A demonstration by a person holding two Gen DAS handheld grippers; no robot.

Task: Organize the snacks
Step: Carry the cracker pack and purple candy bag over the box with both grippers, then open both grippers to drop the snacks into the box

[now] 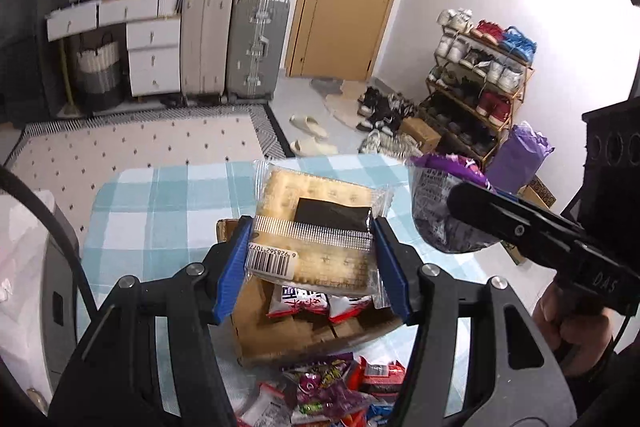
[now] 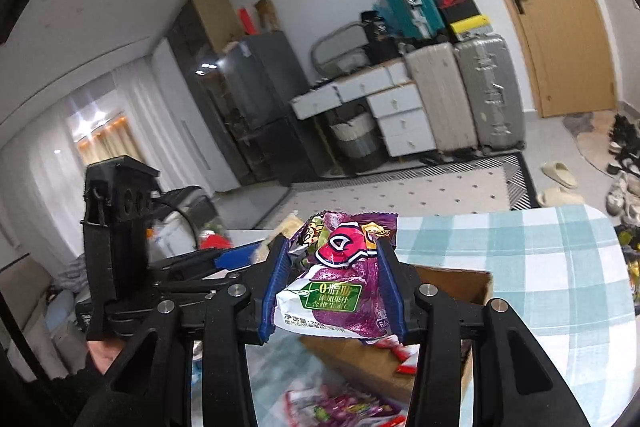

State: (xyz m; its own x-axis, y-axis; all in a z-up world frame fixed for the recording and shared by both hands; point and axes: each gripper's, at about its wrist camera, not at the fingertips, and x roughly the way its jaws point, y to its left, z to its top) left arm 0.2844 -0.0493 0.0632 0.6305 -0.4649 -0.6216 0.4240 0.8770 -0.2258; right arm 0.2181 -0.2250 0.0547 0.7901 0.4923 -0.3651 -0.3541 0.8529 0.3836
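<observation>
two handheld grippers hung above a surface point(image 1: 168, 195) covered in a blue and white checked cloth, each carrying one snack. the left gripper point(image 1: 312, 259) had its blue jaws clamped on the sides of a clear-wrapped cracker packet point(image 1: 320, 223), which lay flat between them, barcode end nearest the camera and the far end sticking out past the jaw tips. the right gripper point(image 2: 334, 287) had its jaws pressed together on a crumpled purple snack pouch point(image 2: 340, 283); the pouch sat squarely between them, its top bulging above the tips and its bottom edge hanging just below. beneath both grippers stood an open cardboard box point(image 1: 280, 339), and at least two red and white snack packets point(image 1: 316, 307) already lay inside it. in front of the box, nearest the camera, a loose pile of snacks point(image 1: 332, 391) in purple, red and green wrappers lay on the surface. judging by this, the sorting was partly done: a few items were boxed, two were in the air over the box and not yet set down, and the pile was left to clear. a hand point(image 1: 576, 331) gripped the right tool's handle.
</observation>
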